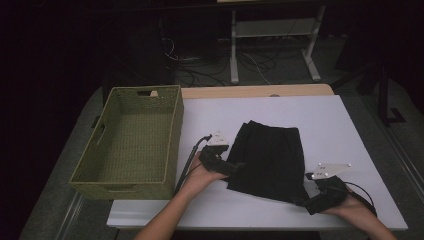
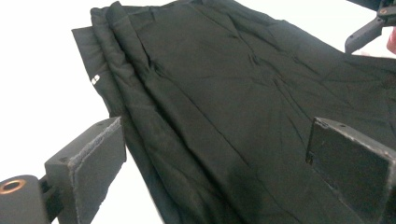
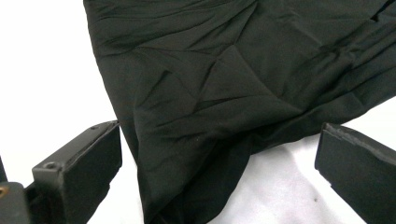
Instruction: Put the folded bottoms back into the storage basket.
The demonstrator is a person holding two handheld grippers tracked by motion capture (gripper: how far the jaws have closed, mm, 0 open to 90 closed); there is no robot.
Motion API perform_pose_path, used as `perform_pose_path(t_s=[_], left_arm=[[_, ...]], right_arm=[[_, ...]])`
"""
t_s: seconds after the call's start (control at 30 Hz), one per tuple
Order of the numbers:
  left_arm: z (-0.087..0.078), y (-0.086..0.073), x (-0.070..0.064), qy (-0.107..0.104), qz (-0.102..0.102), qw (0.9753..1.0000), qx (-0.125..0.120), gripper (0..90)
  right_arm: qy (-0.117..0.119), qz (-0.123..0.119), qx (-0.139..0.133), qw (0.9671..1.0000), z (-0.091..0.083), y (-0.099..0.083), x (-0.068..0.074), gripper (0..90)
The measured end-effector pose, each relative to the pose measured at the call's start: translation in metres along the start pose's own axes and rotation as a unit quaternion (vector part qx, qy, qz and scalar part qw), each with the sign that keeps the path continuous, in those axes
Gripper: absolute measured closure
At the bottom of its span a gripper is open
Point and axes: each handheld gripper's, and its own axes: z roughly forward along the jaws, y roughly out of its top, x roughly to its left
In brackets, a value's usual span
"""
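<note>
On white table (image 1: 325,125) amid dark room, folded black cloth (image 1: 270,157) between wide-open, empty left gripper (image 1: 235,167) and right gripper (image 1: 305,200).

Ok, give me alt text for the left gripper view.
A folded black garment lies on a white table, between the open jaws of the left hand-held gripper. The other hand-held gripper shows at the top right corner.

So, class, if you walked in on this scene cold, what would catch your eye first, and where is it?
The folded black garment lies mid-table on the white tabletop, the darkest shape there. The left gripper is at its left edge and the right gripper at its near right corner, both with jaws open astride the cloth. The empty green woven basket stands at the table's left.
</note>
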Motion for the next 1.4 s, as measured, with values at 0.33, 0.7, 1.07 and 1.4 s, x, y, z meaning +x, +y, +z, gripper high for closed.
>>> perform_pose_path(t_s=[0.33,0.7,1.07,1.4], left_arm=[[0.008,0.009,0.005,-0.001,0.003,1.0000,-0.001,13.1],[0.022,0.022,0.015,0.001,0.002,1.0000,0.005,16.2],[0.039,0.035,0.029,0.019,-0.001,0.9997,0.015,18.6],[0.054,0.054,0.048,0.033,-0.009,0.9991,0.025,19.4]], right_arm=[[-0.001,0.001,-0.001,1.0000,0.000,0.000,0.000,0.7],[-0.001,0.002,-0.002,1.0000,-0.001,0.000,0.000,0.8],[-0.001,0.003,-0.003,1.0000,-0.002,0.000,0.000,0.7],[-0.001,0.003,-0.005,1.0000,-0.002,-0.001,-0.001,0.8]])
